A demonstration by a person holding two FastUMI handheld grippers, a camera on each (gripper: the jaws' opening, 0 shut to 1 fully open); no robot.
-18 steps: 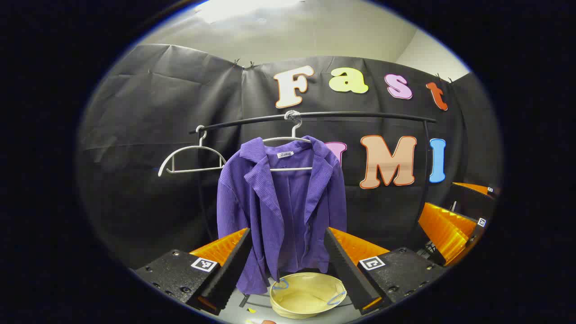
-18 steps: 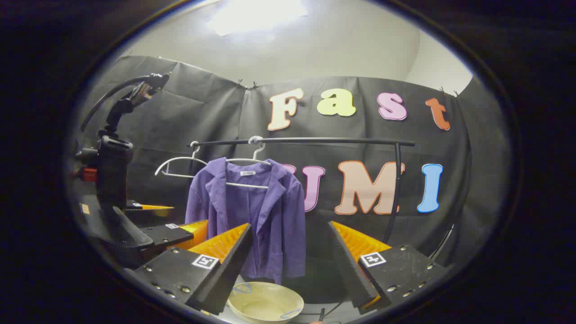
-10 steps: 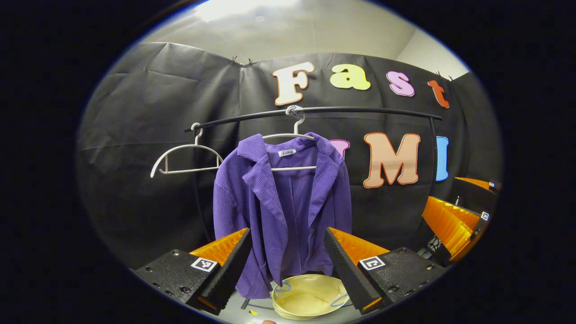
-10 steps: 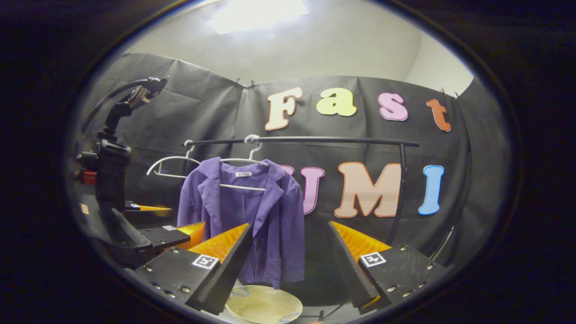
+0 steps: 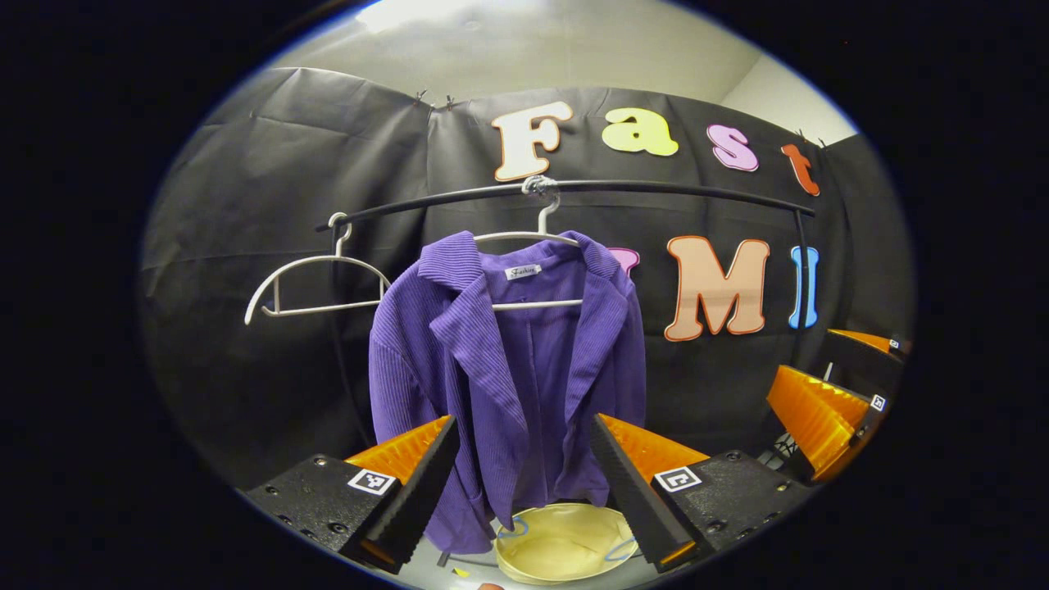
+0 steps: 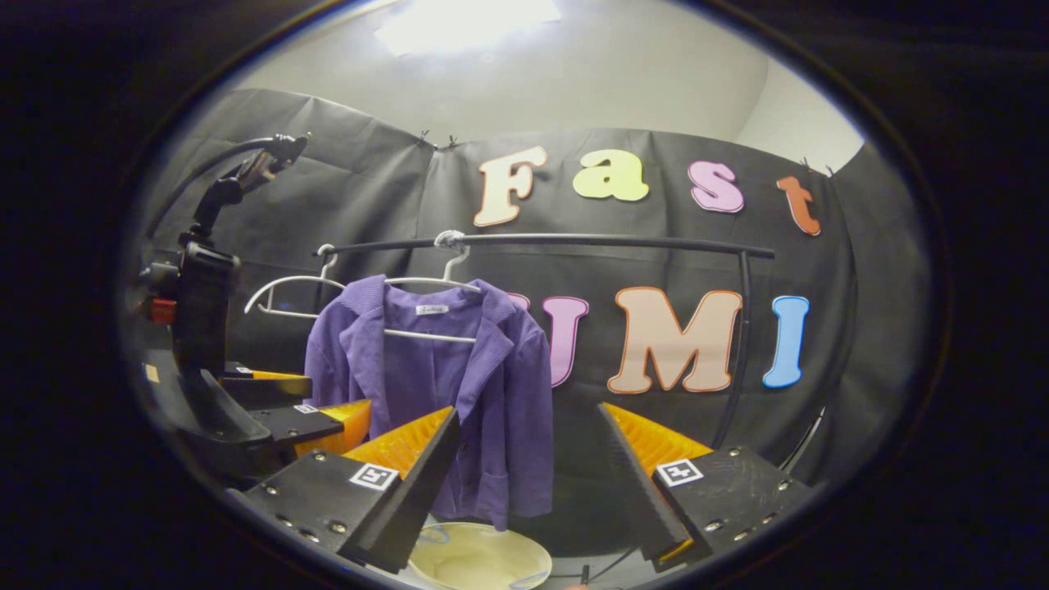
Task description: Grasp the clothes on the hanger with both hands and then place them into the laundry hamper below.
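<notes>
1. An empty hanger [image 5: 315,283] hangs at the left end of the rail [image 5: 656,192], apart from the purple jacket [image 5: 508,369].
2. The purple jacket hangs on its own hanger [image 5: 533,246] at mid-rail, long axis vertical, hem just above the laundry hamper [image 5: 561,545] on the floor.
3. The left gripper [image 5: 520,471] faces the jacket squarely, jaws wide apart and holding nothing; the cloth lies straight ahead between them but out of reach.
4. The right gripper [image 6: 524,475], jaws equally wide and empty, has the jacket ahead and to its left; judged from this, the left gripper is better lined up.
5. The hamper's near rim is cut off, and the jacket's lower left sleeve is hidden behind a finger.
</notes>
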